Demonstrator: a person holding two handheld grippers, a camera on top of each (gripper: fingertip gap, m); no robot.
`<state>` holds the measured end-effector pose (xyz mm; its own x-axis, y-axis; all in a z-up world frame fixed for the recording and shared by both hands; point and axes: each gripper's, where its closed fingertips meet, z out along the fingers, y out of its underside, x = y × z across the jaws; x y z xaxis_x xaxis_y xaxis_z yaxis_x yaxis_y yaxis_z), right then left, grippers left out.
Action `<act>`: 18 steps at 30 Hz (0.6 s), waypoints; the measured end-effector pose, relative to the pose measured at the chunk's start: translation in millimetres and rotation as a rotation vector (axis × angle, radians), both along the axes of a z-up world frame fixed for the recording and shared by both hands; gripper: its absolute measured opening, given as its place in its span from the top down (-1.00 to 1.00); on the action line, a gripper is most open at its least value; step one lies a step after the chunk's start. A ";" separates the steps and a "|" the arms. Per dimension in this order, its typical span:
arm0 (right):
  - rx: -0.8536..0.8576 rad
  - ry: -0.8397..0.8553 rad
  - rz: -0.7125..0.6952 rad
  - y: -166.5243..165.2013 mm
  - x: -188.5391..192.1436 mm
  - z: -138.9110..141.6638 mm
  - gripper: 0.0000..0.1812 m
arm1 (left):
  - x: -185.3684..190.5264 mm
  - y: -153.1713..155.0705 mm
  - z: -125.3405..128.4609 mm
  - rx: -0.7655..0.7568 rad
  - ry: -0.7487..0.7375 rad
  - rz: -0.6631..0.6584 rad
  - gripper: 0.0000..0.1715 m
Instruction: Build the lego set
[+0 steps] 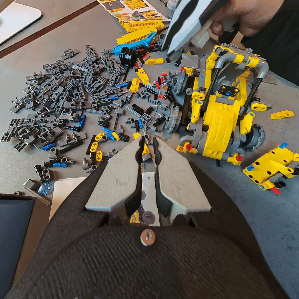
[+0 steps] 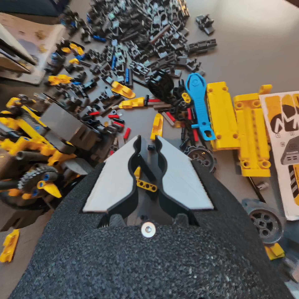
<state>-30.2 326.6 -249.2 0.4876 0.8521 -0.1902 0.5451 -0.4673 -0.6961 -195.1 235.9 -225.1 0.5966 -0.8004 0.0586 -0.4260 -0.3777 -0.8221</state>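
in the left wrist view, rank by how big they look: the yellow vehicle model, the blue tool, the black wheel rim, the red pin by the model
1. yellow vehicle model
2. blue tool
3. black wheel rim
4. red pin

The tool and rim lie farther from the camera than the model, so they may look smaller than they are.

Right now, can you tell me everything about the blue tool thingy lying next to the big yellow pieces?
The blue tool looks like smooth plastic, long and flat, bright blue. One end is a wide rounded loop, the handle has ridges, and the other end has a small hole. It lies flat on the grey table, against a long yellow panel, with small black and red pins beside it. Neither gripper touches it.
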 end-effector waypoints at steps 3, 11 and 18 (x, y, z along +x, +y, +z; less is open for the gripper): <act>0.040 0.099 -0.059 8.6 9.7 27.5 0.78 | -0.1 0.3 0.1 0.000 -0.004 0.001 0.92; 0.170 0.115 -0.338 41.6 100.2 63.4 0.78 | 1.7 -0.4 -0.6 0.000 -0.005 -0.004 0.93; 0.080 0.102 -0.026 -3.9 77.8 47.8 0.81 | 3.5 -0.3 -4.0 -0.012 -0.009 -0.008 0.92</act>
<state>47.6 322.7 -201.3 0.4911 0.8539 -0.1722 0.4577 -0.4212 -0.7830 -191.6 235.5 -229.0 0.5894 -0.8045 0.0740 -0.4215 -0.3844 -0.8213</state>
